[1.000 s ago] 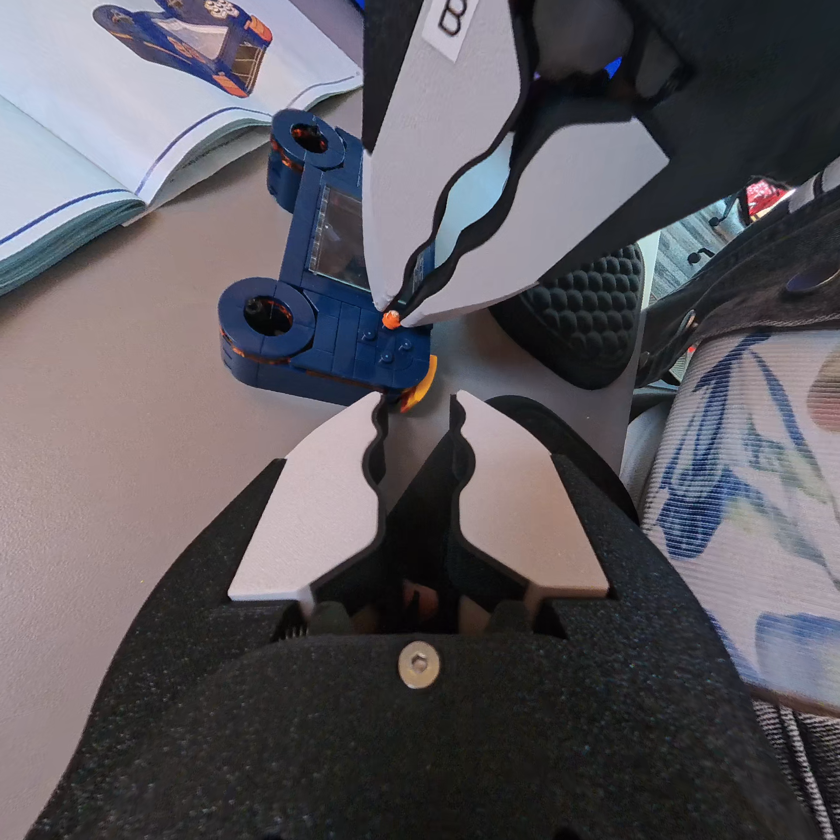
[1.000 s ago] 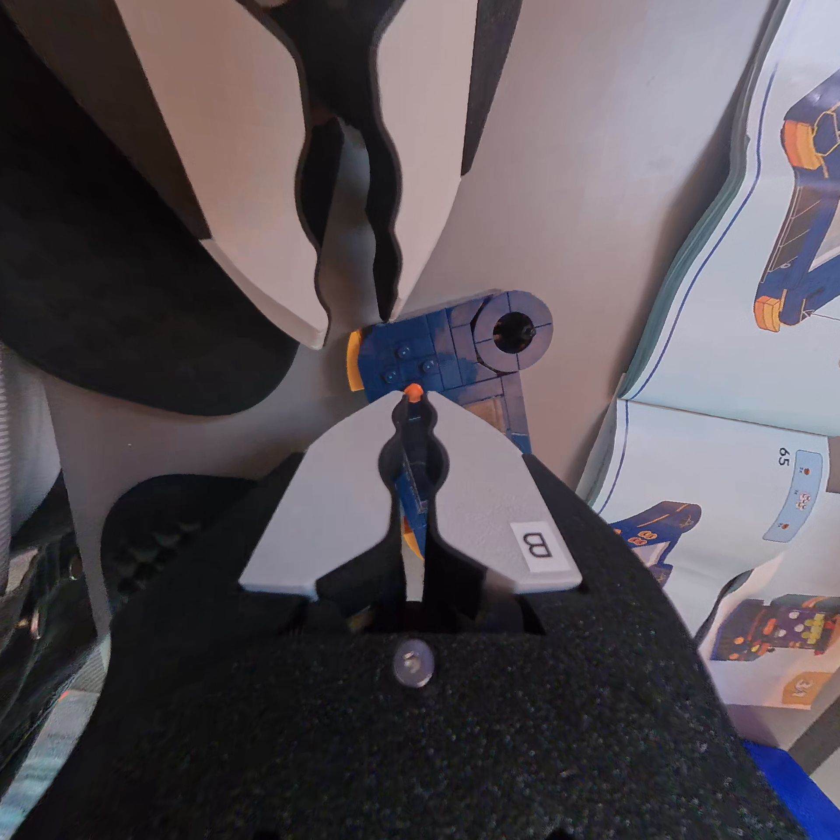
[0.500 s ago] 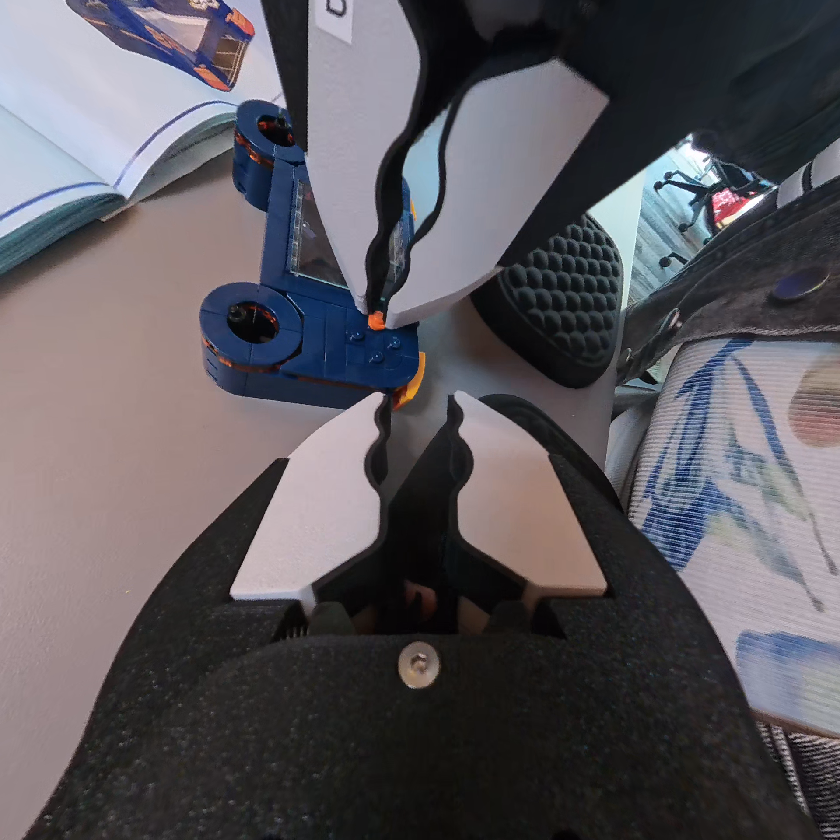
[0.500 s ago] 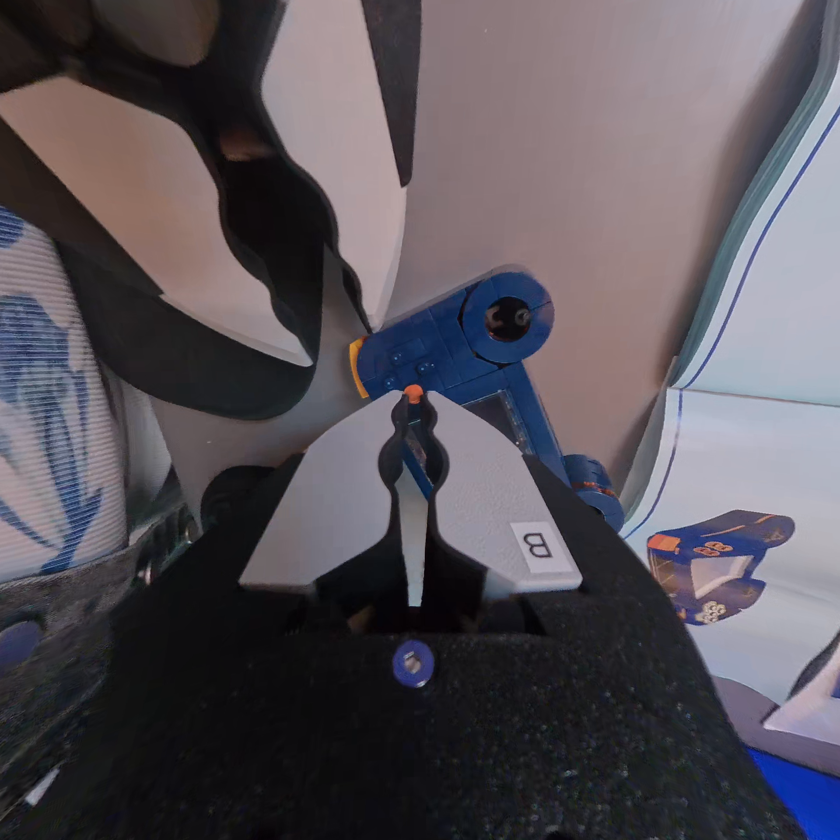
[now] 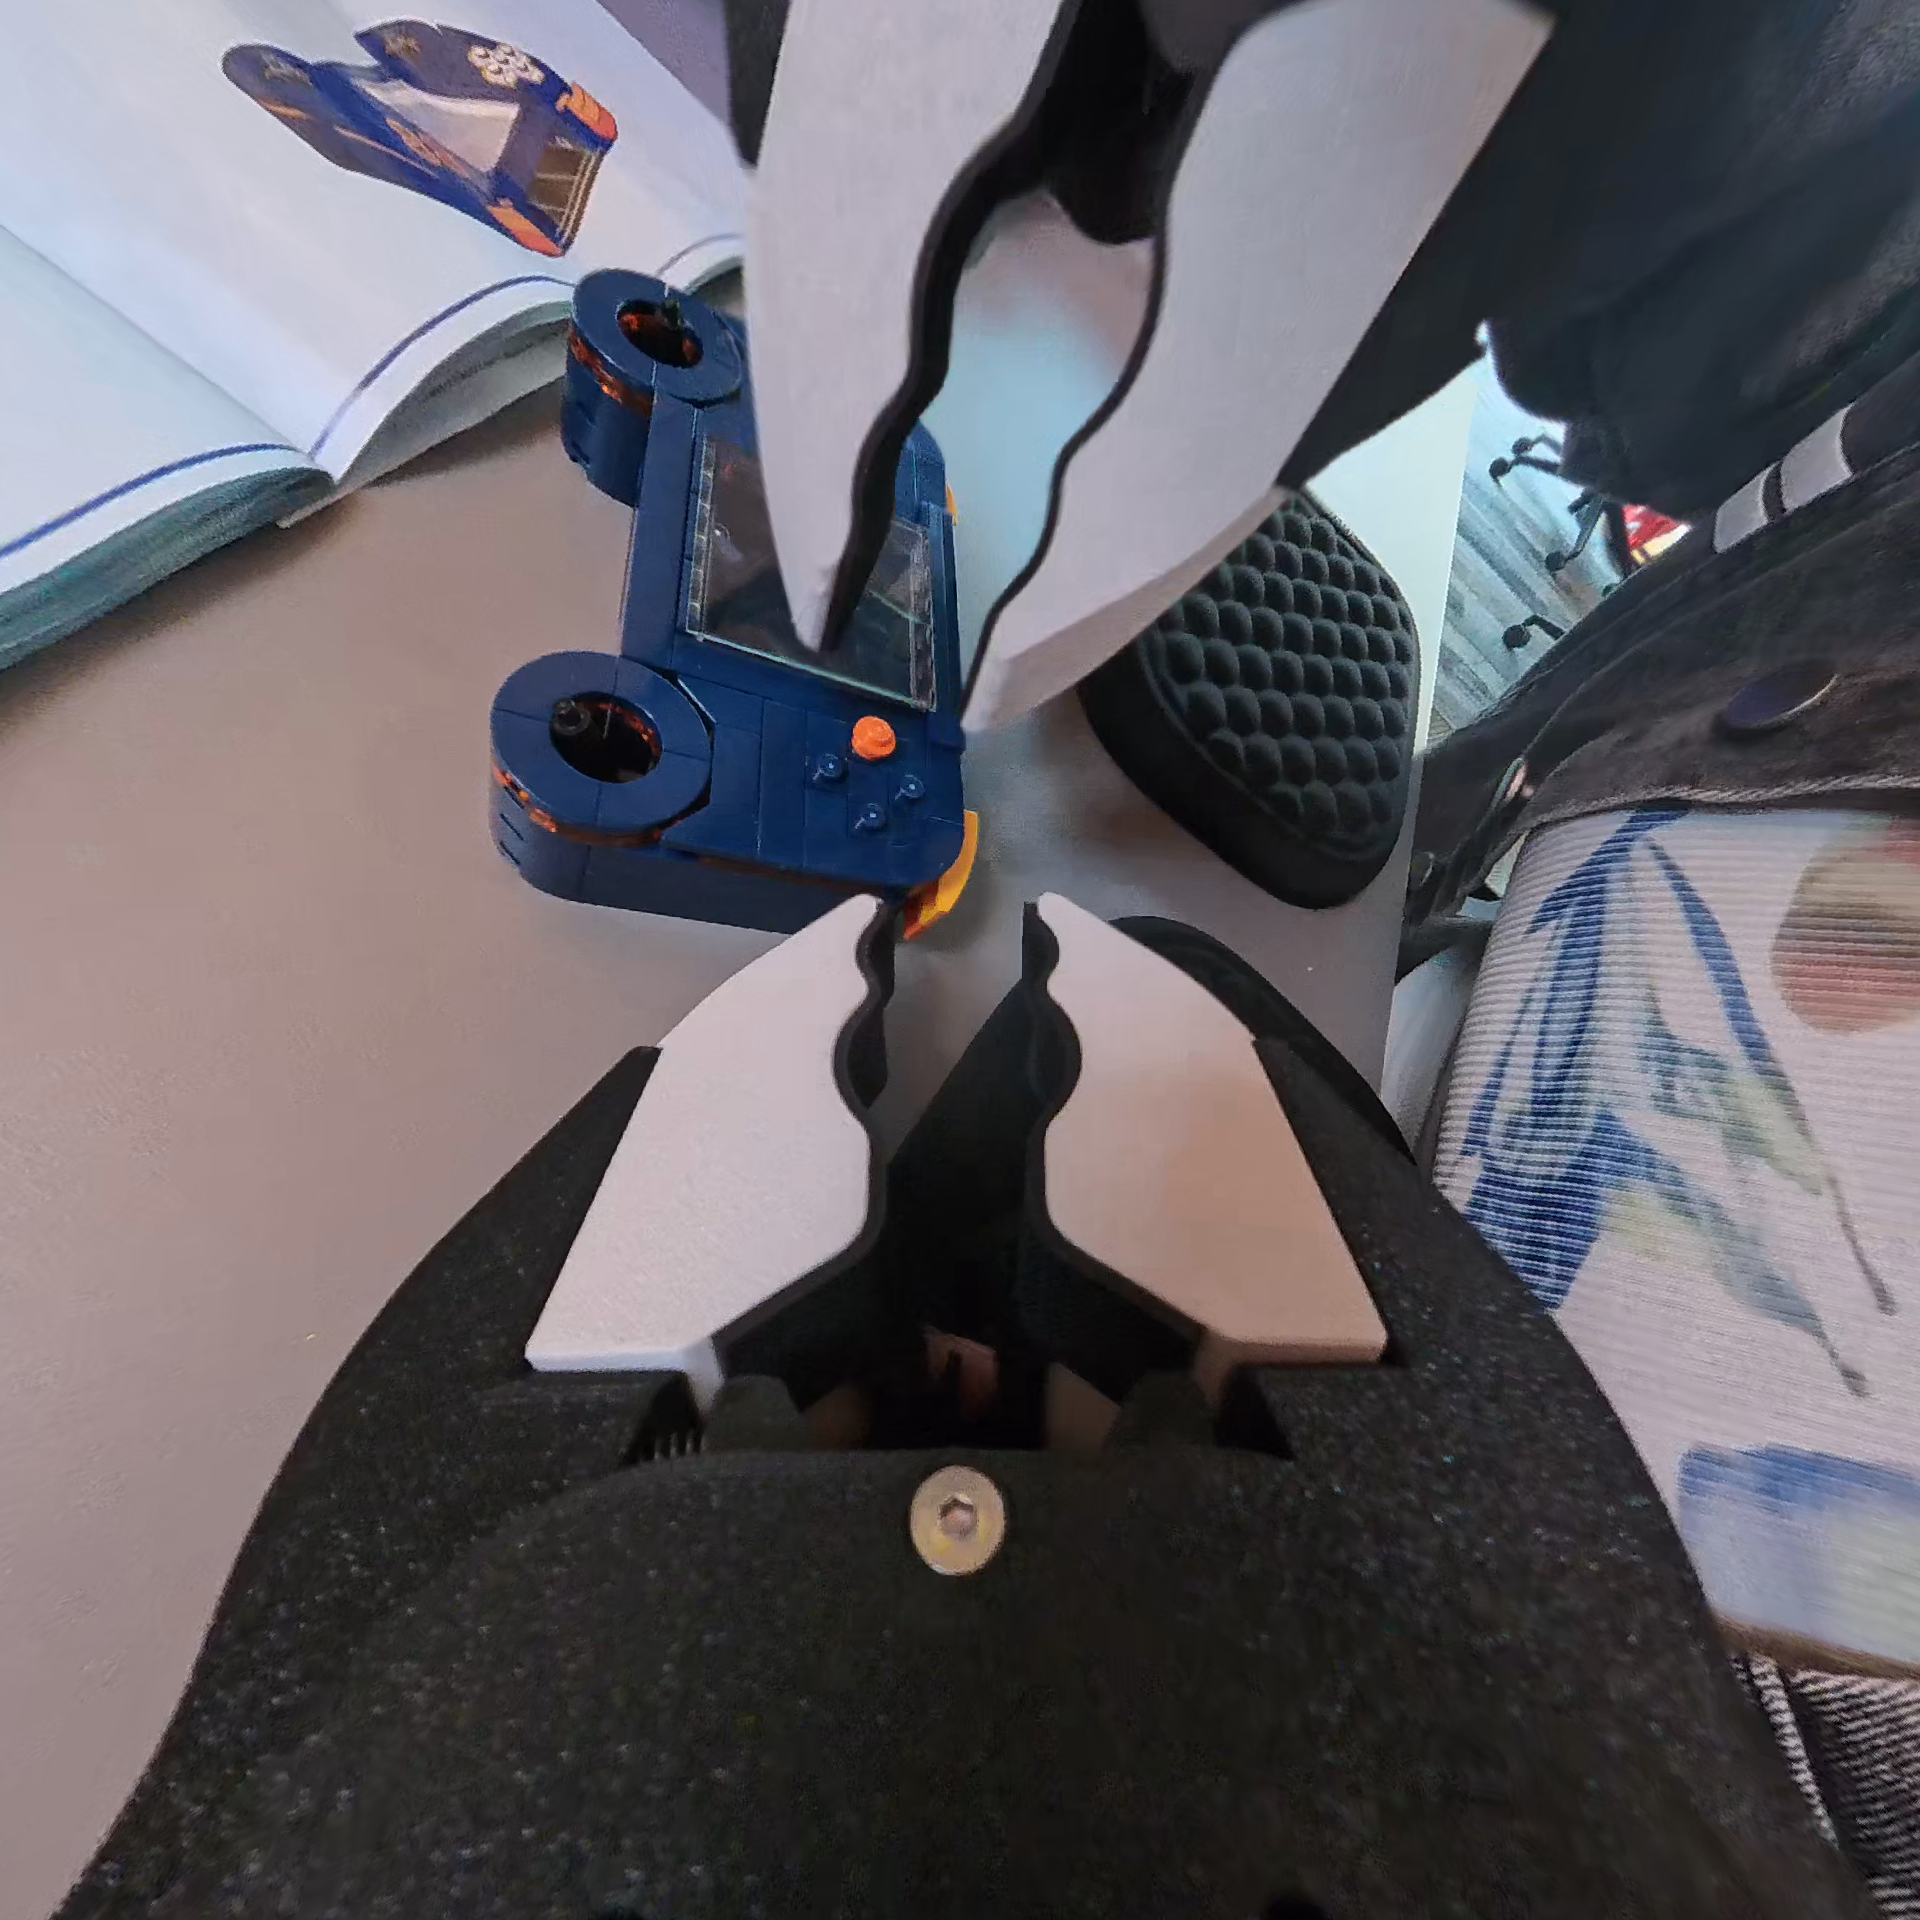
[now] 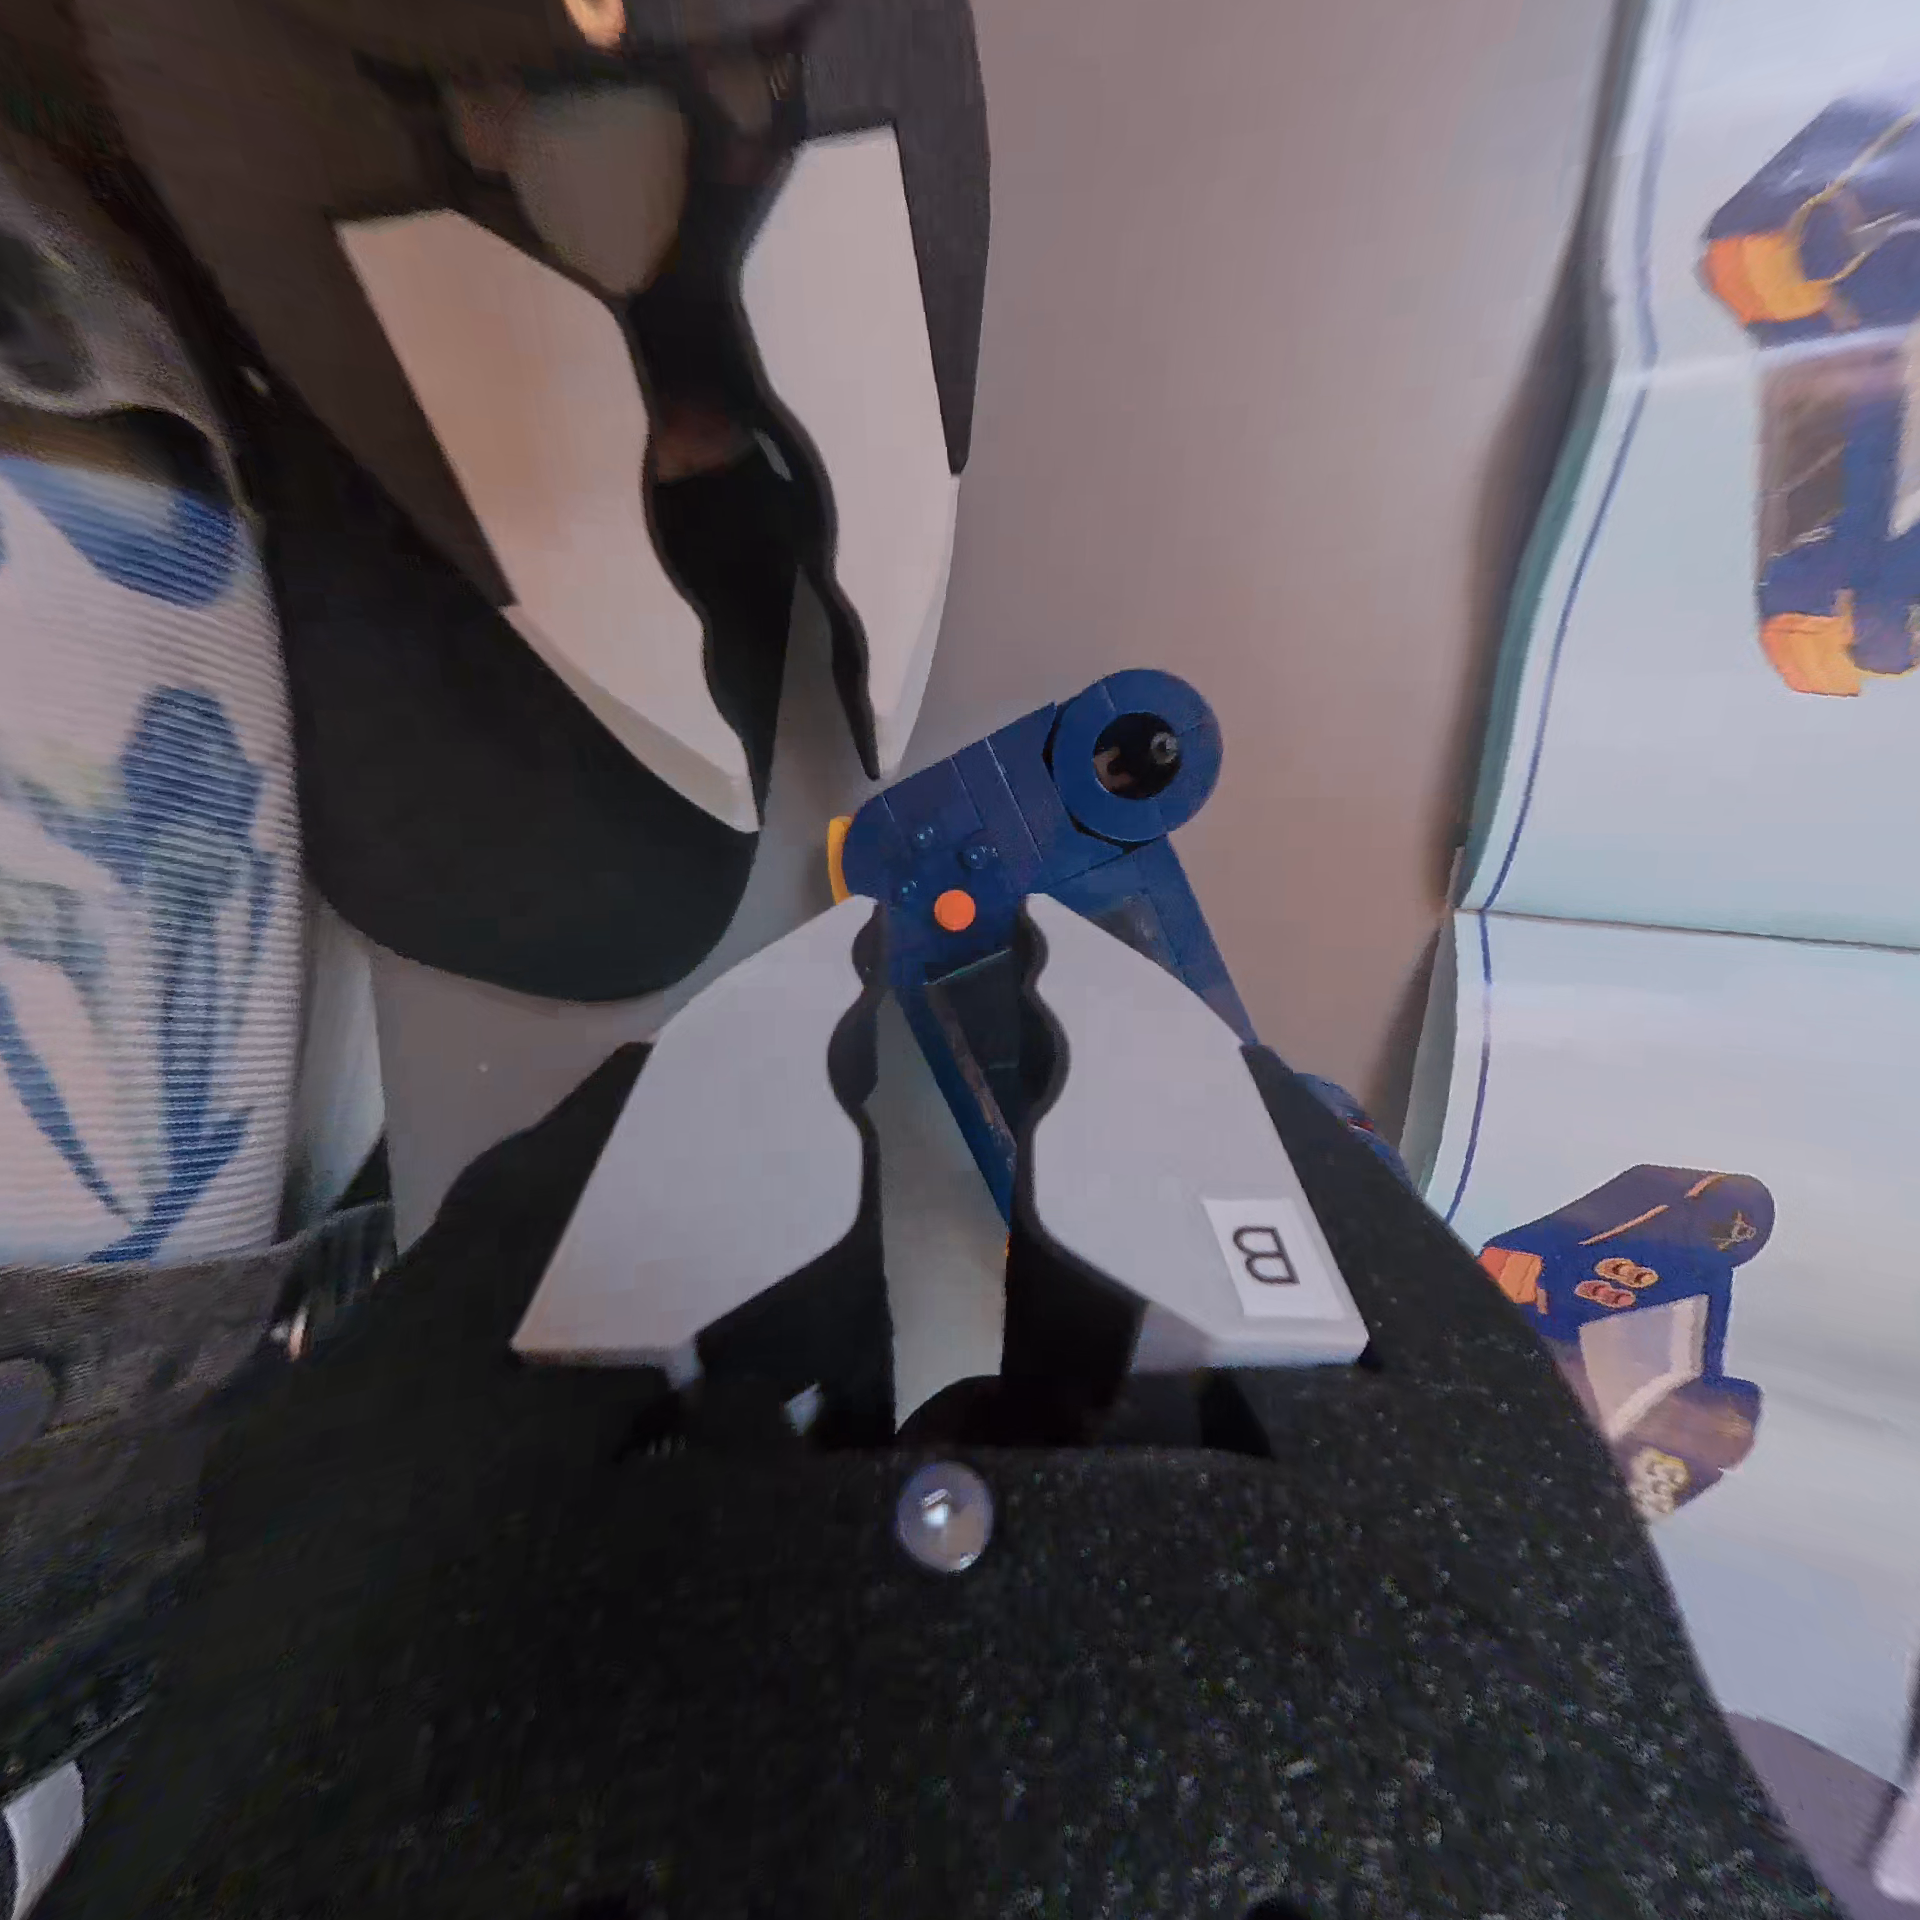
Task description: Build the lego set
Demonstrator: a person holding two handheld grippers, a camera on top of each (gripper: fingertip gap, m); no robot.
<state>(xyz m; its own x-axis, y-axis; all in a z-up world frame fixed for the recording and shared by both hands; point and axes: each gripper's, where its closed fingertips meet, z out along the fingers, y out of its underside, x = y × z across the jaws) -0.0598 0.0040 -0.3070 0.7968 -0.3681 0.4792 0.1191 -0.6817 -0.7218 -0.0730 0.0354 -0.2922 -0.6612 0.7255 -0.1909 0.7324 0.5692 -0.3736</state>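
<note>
The dark blue lego model (image 5: 727, 748) lies on the grey table, with two ring-shaped ends and a clear panel. A small orange round stud (image 5: 873, 738) sits on its studded plate; it also shows in the right wrist view (image 6: 953, 909). My right gripper (image 6: 951, 925) is open and empty, its tips just behind the stud over the model (image 6: 1039, 821); in the left wrist view it (image 5: 899, 670) comes down from above. My left gripper (image 5: 951, 920) is open and empty, its tips right by the model's orange end piece (image 5: 940, 894). It faces me in the right wrist view (image 6: 816, 795).
An open instruction booklet (image 5: 260, 312) lies beyond the model; it is on the right in the right wrist view (image 6: 1714, 623). A black dimpled pad (image 5: 1278, 707) lies at the table's edge. A person's blue-and-white patterned clothing (image 5: 1662, 1143) is close by. The gap from one gripper's tips to the other's is roughly 4 cm.
My right gripper has opened and let go of the orange stud, which now sits on the model. Its tips have drawn back a little. The left gripper has stayed open by the model.
</note>
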